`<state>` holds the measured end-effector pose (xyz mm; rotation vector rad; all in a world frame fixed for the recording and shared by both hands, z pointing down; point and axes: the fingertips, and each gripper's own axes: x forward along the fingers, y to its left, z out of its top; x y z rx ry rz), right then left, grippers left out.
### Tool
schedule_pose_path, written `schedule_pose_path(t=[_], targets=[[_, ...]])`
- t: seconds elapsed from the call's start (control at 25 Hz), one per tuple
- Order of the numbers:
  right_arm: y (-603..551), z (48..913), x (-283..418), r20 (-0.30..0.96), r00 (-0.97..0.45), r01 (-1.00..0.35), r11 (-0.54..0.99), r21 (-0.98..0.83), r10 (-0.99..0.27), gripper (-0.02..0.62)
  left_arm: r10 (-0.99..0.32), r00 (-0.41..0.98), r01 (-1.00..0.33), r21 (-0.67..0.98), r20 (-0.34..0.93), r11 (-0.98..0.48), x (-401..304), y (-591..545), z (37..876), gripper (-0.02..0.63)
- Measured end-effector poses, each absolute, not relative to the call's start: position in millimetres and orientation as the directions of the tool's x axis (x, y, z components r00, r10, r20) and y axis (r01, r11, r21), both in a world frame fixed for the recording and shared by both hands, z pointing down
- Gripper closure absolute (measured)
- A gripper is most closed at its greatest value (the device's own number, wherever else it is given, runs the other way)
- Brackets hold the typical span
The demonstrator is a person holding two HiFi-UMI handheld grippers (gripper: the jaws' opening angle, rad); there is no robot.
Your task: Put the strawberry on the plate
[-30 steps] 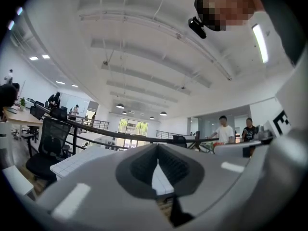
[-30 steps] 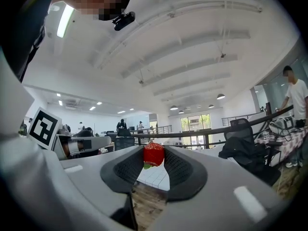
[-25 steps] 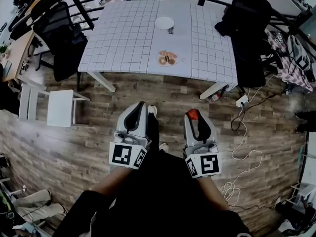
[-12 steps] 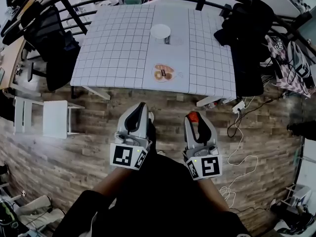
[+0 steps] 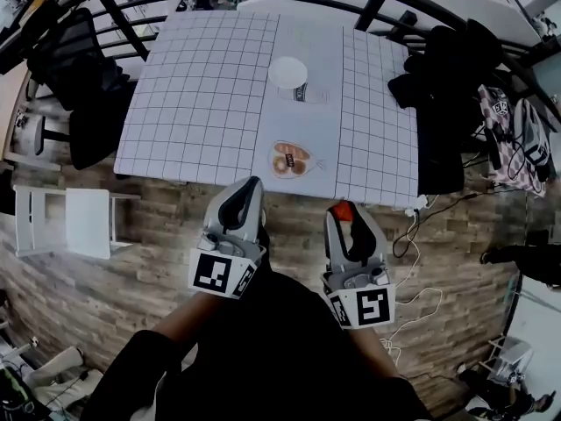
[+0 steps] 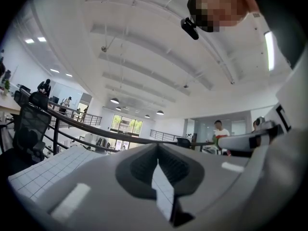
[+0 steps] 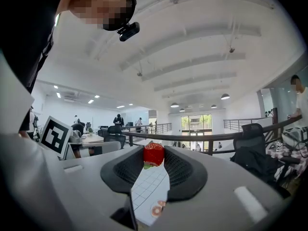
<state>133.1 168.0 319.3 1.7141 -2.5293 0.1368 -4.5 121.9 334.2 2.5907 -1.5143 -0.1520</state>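
1. Right gripper [image 7: 153, 165]: the jaws are pinching the strawberry [image 7: 154, 153] at the tips, with a pad pressing on each side. The green cap is showing at the fruit's lower edge with the red body above, so its long axis is likely standing upright between the pads, across the closing direction.
2. Left gripper [image 6: 158, 163]: the jaws are meeting at the tips and carrying nothing. Only a thin wedge of gridded cloth is showing through lower down.
3. In the head view both grippers are hanging side by side over the wood floor, pointing at the table [image 5: 202, 86] and sitting just short of its near edge.
4. The plate [image 5: 288, 71], white and round, is lying well ahead on the far half of the table, forward of the right jaws and off to their left. It is sitting roughly between the two grippers' lines.
5. An orange-patterned flat item [image 5: 289, 159] is lying between the jaws and the plate, near the front edge. What it is can't be made out. A small dark item [image 5: 301, 94] is sitting just beside the plate on the near side.
6. Judgement: the right gripper is doing the job. It will need a long forward reach, angled left, passing over the orange item.
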Motion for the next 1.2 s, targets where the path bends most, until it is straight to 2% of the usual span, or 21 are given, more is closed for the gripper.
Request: schedule_pose_path(t=[0.76,0.96,1.2], targets=[[21,318,95,0.166,-0.354,-0.934,0.357,-0.013,-0.92,0.466,-0.835,0.55,-0.814,0.222,-0.002,-0.537,-32,-1,348,0.597],[4,323,88,0.176,-0.354,-0.934,0.357,-0.019,-0.918,0.466,-0.842,0.535,-0.818,0.203,-0.073,-0.538,-45,-19,335,0.597],[-13,318,79,0.168,-0.366,-0.928,0.373,0.008,-0.915,0.466,-0.855,0.519,-0.83,0.227,-0.017,-0.509,-61,-32,345,0.597]])
